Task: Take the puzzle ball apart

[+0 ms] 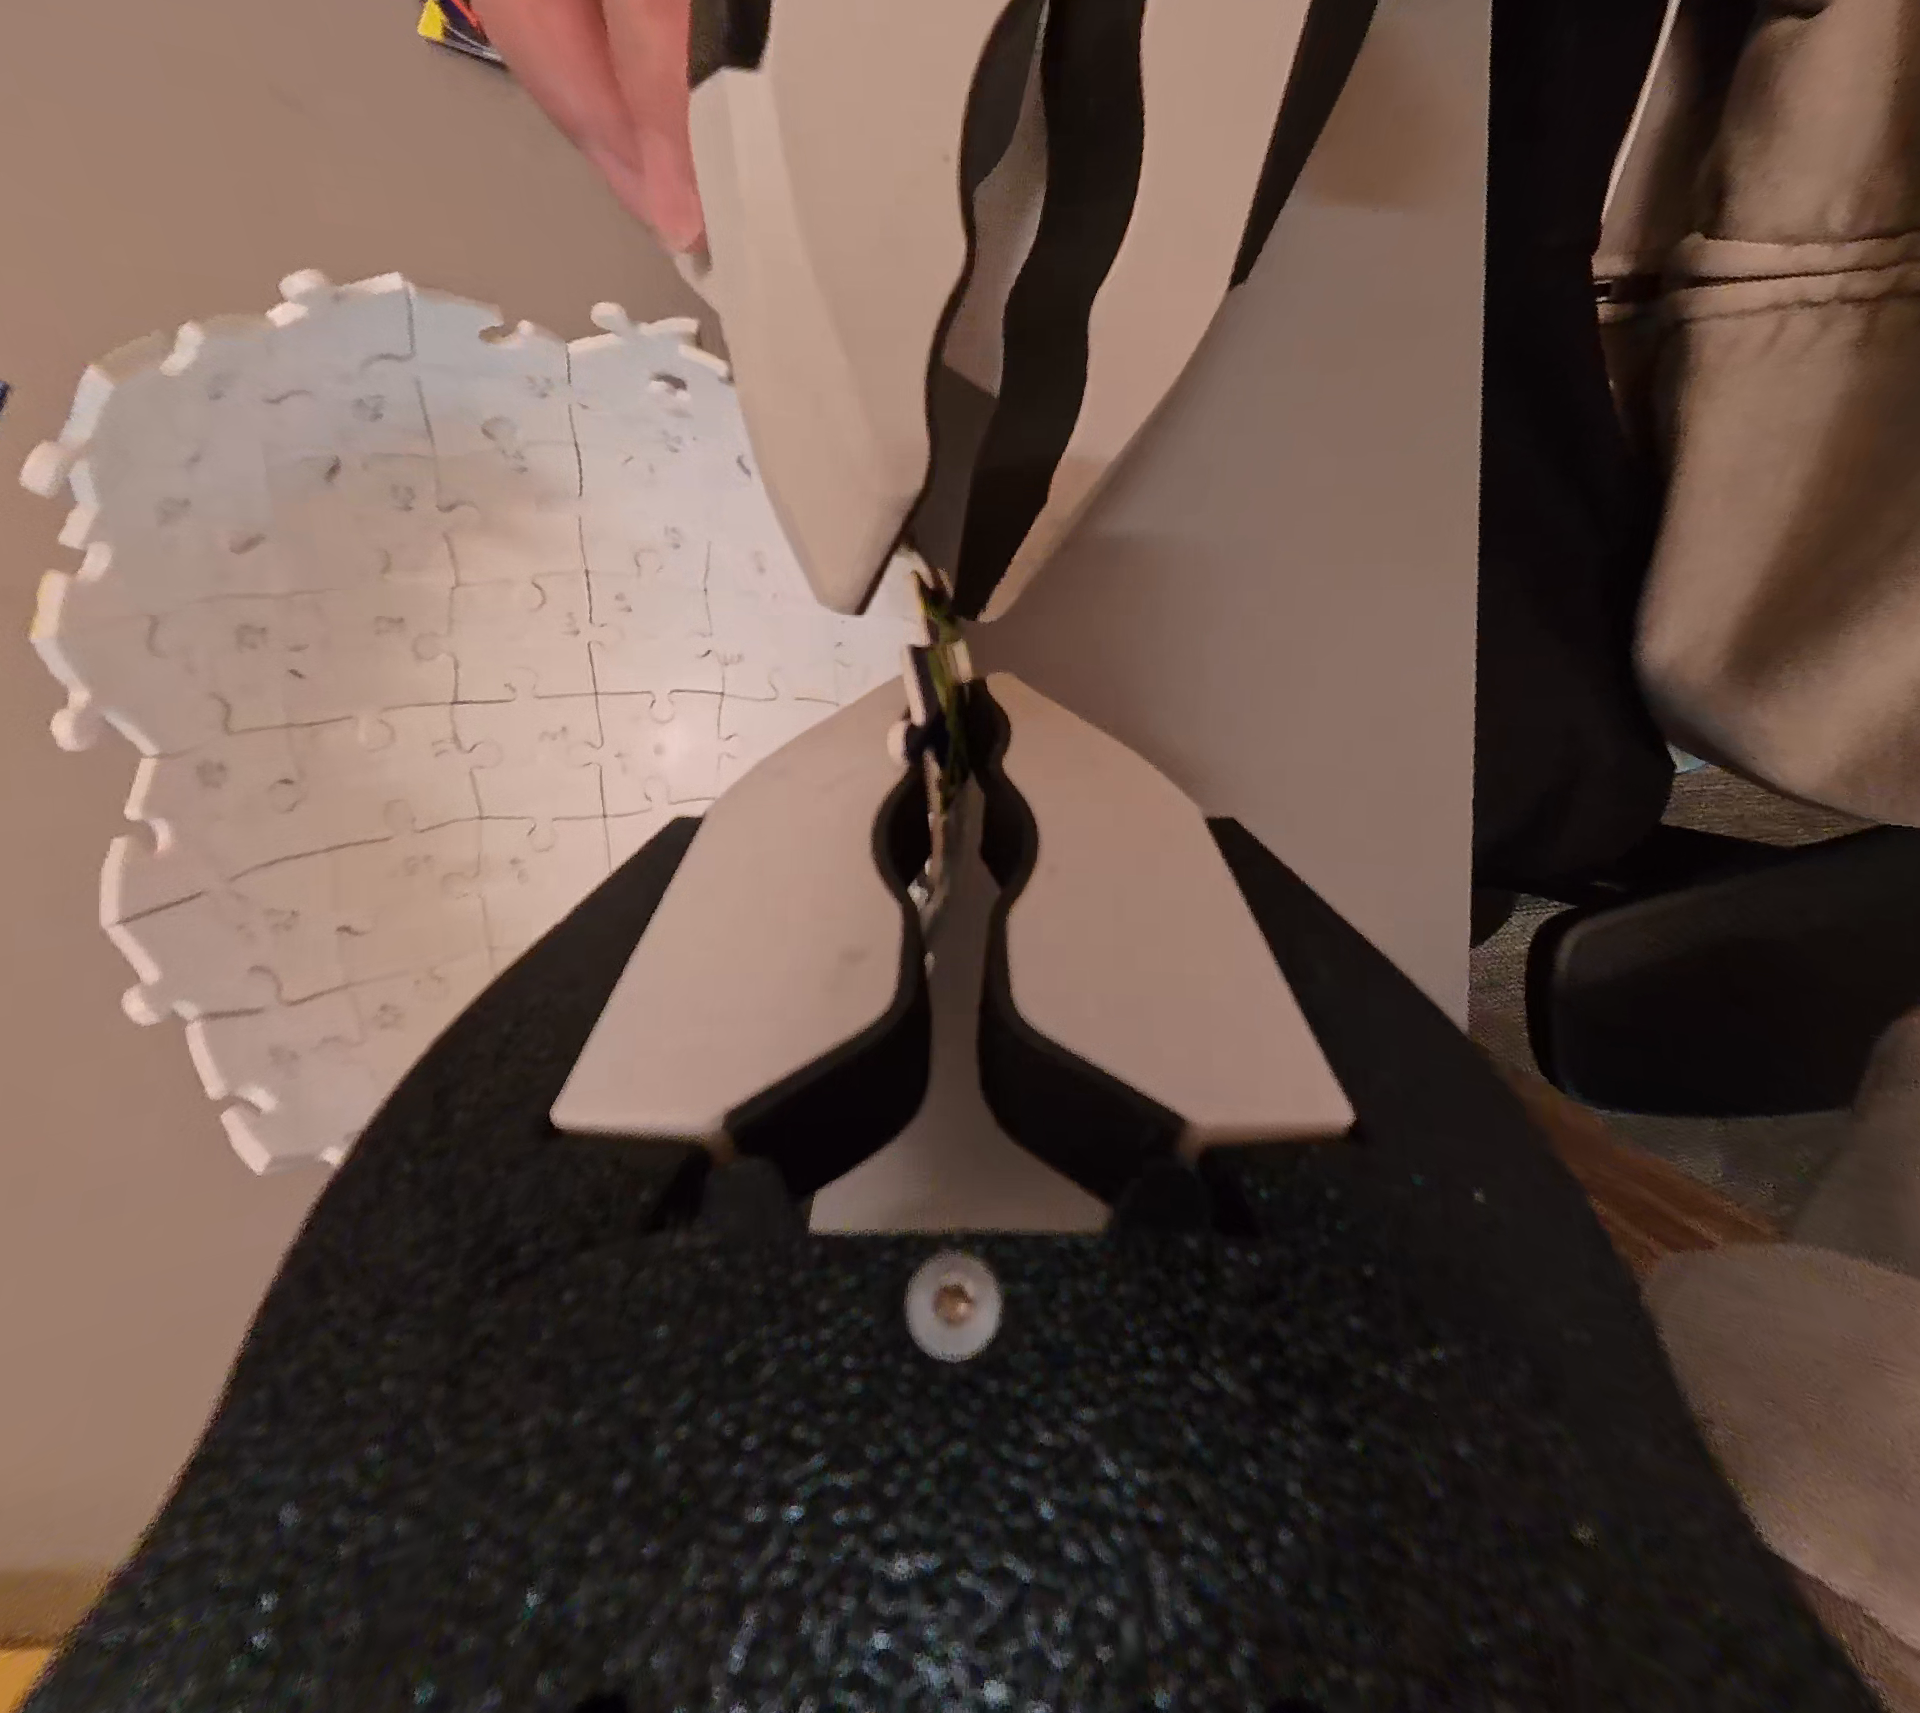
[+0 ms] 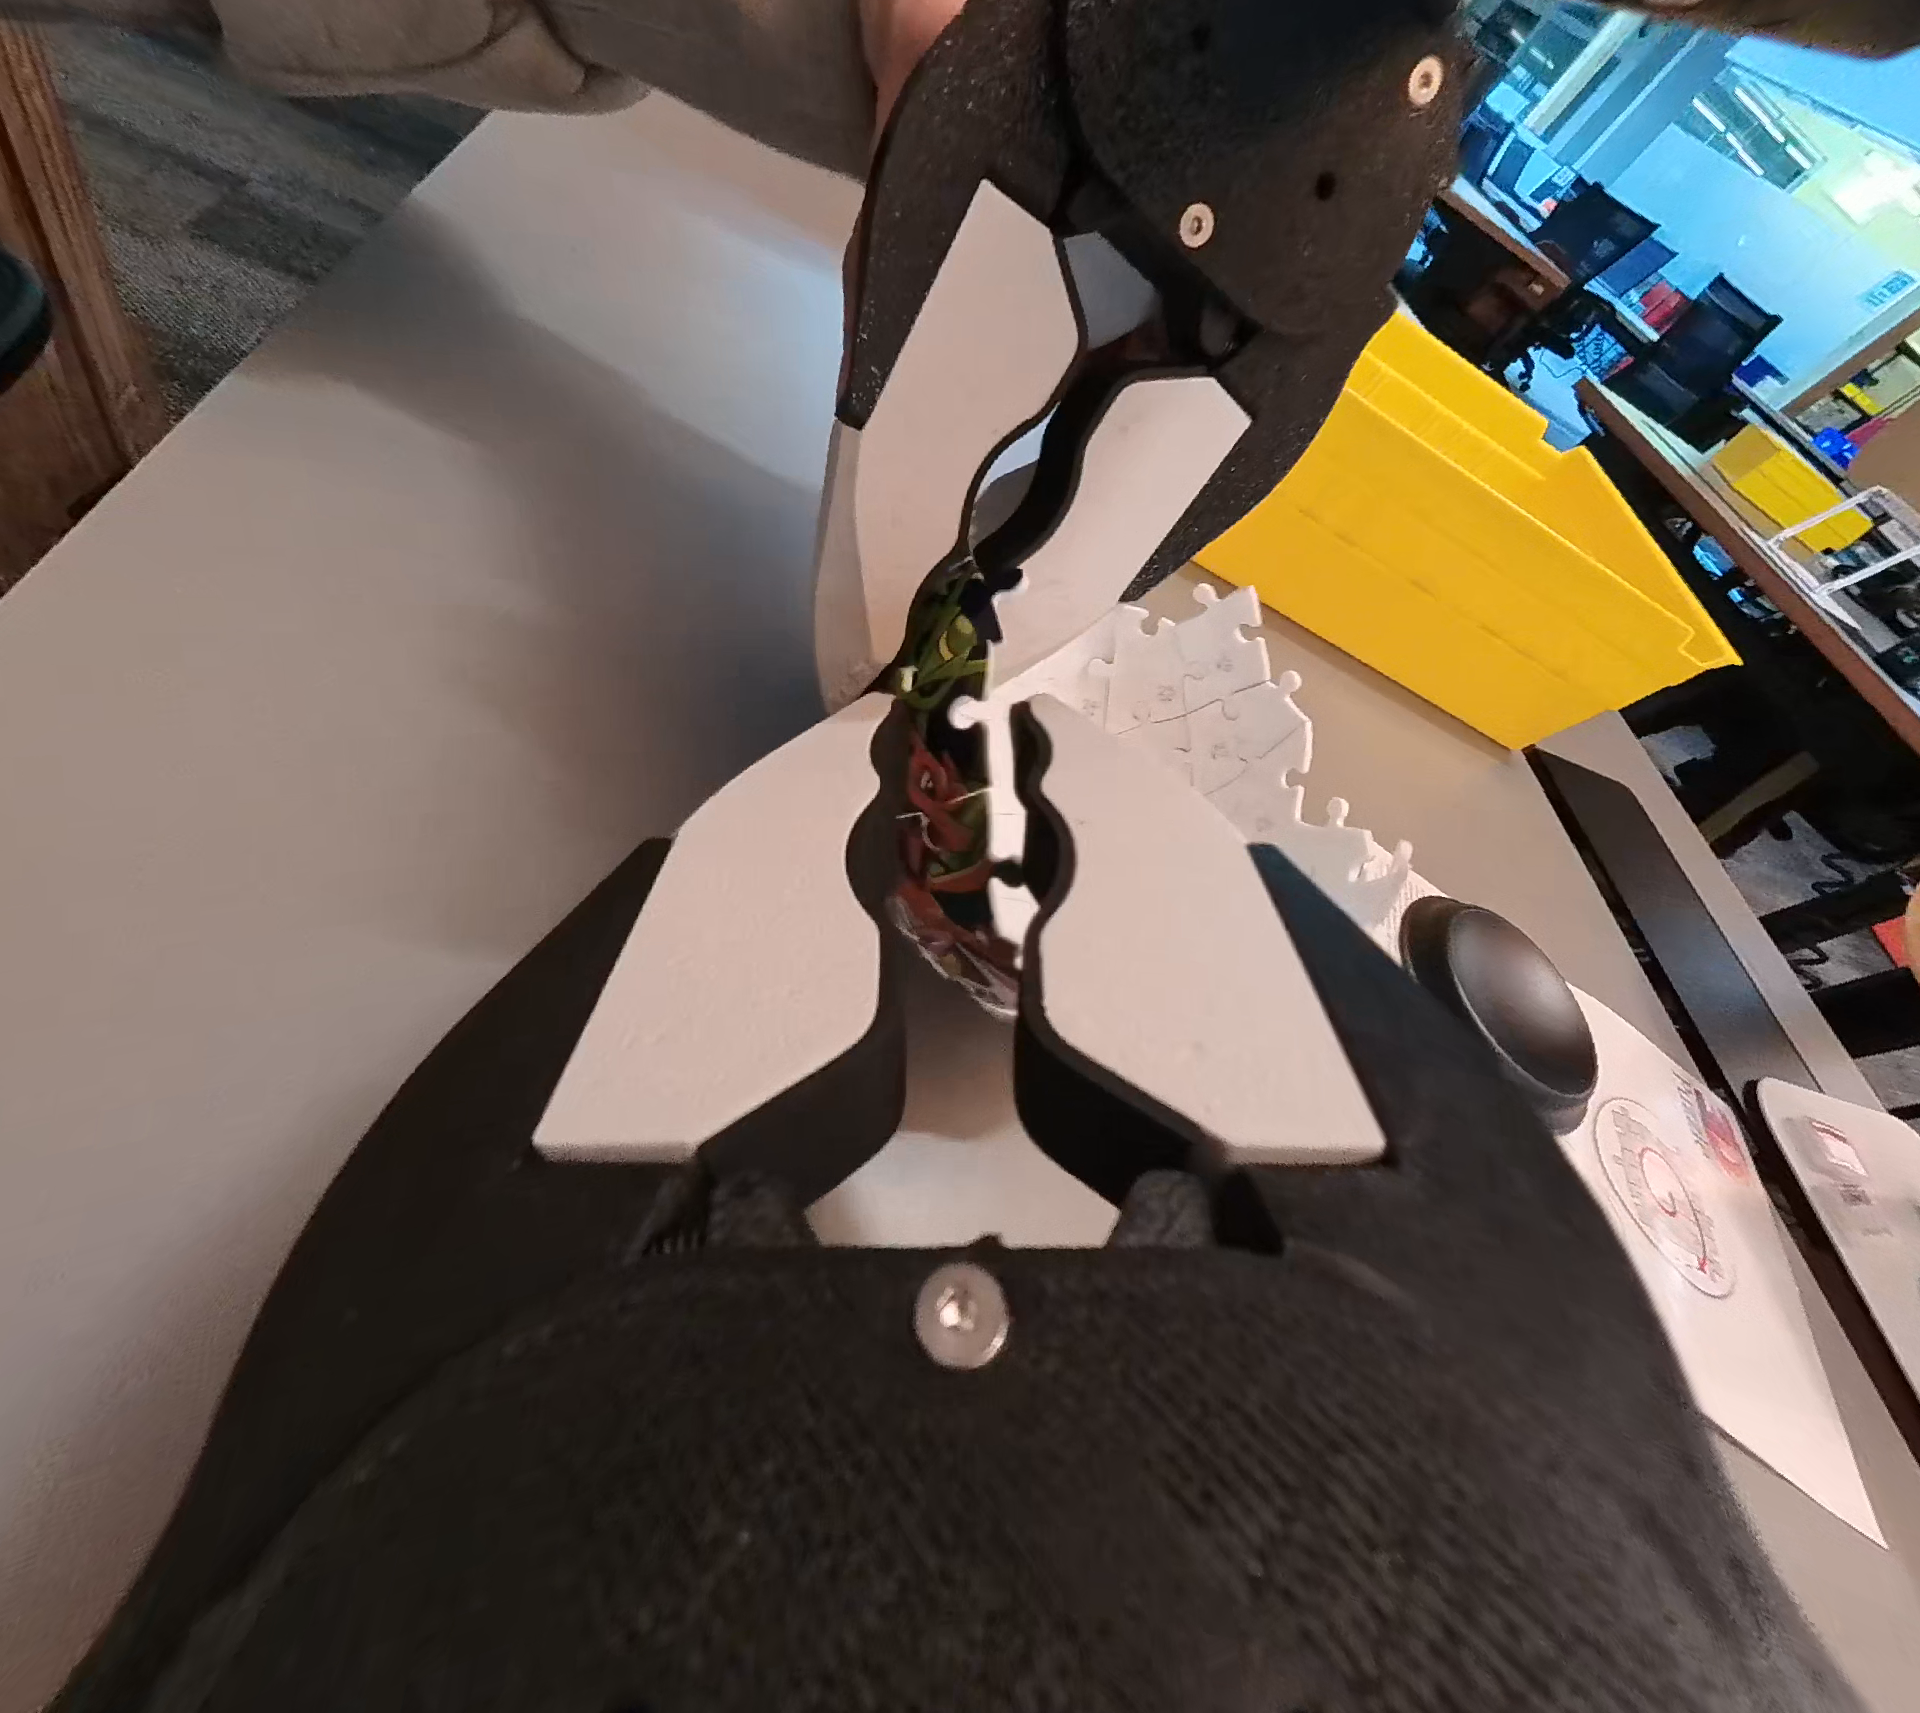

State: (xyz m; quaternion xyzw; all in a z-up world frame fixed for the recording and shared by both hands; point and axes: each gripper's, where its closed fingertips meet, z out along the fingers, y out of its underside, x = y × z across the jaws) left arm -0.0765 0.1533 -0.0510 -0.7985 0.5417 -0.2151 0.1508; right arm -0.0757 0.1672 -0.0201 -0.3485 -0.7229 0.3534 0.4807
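The puzzle ball is an open shell, white inside, lying on the table left of the grippers; in the right wrist view its jagged rim shows behind them. A short strip of joined, coloured puzzle pieces is held above the table, seen edge-on in the left wrist view. My left gripper is shut on one end of the strip, and my right gripper is shut on the other. The two meet tip to tip: the right gripper comes down from above, and the left gripper does the same in the right wrist view.
A small loose coloured piece lies far back on the grey table. A yellow bin, a black domed knob and a printed sheet sit to the right. A person's hand and a chair are close. My two grippers' fingertips are within a few centimetres of each other.
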